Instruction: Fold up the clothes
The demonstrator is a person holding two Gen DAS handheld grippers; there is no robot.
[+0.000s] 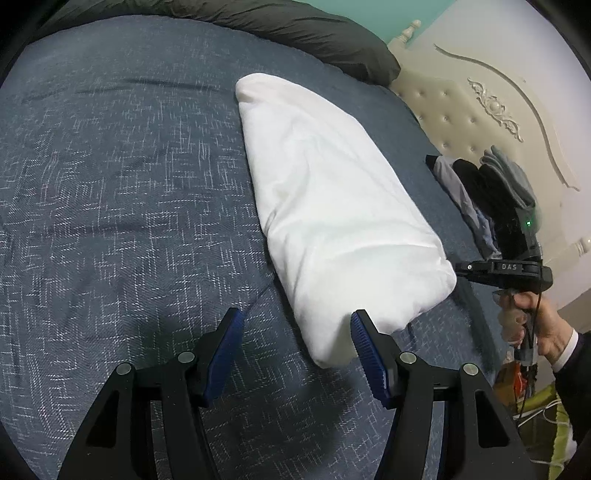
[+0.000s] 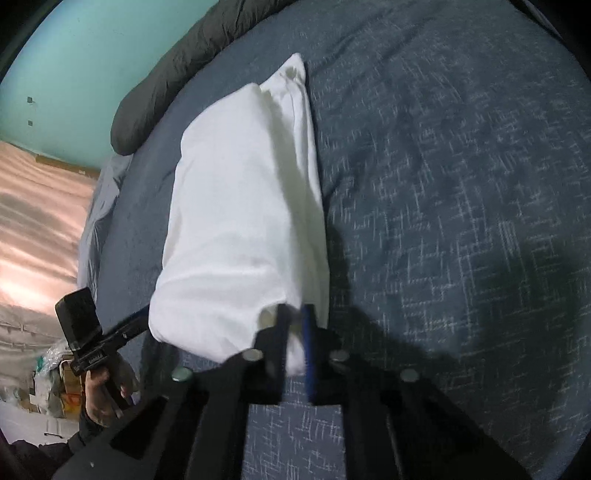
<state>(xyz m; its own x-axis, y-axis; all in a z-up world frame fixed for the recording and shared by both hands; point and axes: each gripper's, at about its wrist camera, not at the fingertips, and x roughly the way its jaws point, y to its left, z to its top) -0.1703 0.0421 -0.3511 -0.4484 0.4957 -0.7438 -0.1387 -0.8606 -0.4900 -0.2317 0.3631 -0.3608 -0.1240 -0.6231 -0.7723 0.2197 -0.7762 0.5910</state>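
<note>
A white garment, folded into a long thick bundle, lies on the blue woven bedspread. My left gripper is open just above the spread. The bundle's near end lies between its blue pads, close beside the right pad, with no pinch. At the bundle's right-hand corner a hand holds my right gripper. In the right wrist view the right gripper is shut on a fold of the white garment at its near edge. The left tool's black arm reaches the bundle's other corner.
A dark grey duvet runs along the far side of the bed. A cream padded headboard stands at the right, with a pile of dark and grey clothes in front of it. Teal wall lies behind the bed.
</note>
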